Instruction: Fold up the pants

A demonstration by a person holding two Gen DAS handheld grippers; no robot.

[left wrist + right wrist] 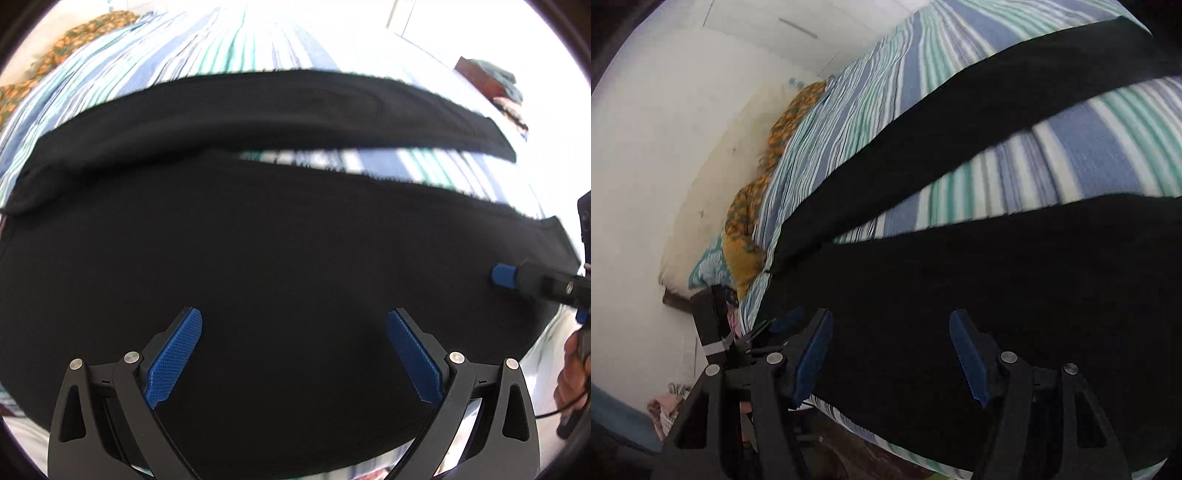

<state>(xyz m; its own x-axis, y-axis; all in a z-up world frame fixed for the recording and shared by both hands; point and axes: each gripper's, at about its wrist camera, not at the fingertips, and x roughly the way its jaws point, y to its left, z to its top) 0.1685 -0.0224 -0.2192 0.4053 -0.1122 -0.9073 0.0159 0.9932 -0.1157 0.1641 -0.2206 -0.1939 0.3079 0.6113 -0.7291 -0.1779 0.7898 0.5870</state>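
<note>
1. Left gripper (294, 354): black plastic arms with silver rivets, blue cross-hatched pads. Fingers spread wide, nothing between them; it hangs over the near part of the pants. The arm bases are cut off at the bottom edge of the picture.
2. Right gripper (891, 356): same build, with blue ribbed pads. Jaws apart, gripping nothing, with black cloth showing in the gap. In the left wrist view only one blue fingertip and a black arm of it enter from the edge, above the pants; the hand (570, 373) holding it is half out of frame.
3. Pants (258, 240): black, matte, soft cloth, laid flat on the bedsheet. The two legs are spread apart, with a wedge of sheet showing between them. The near leg fills the lower picture as a broad dark mass; the far leg is a long, narrowing band. The fabric is too dark to make out seams or pockets, and the waist end is hard to tell.
4. Bedsheet (207, 40): striped blue, teal and white, lightly wrinkled, lying under the pants. Its edges are blurred by motion.
5. Patterned cloth (764, 173): orange and green print, bunched along the far edge of the bedsheet, beyond the pants.
6. Wall (665, 129): pale and plain, beyond the patterned cloth.
</note>
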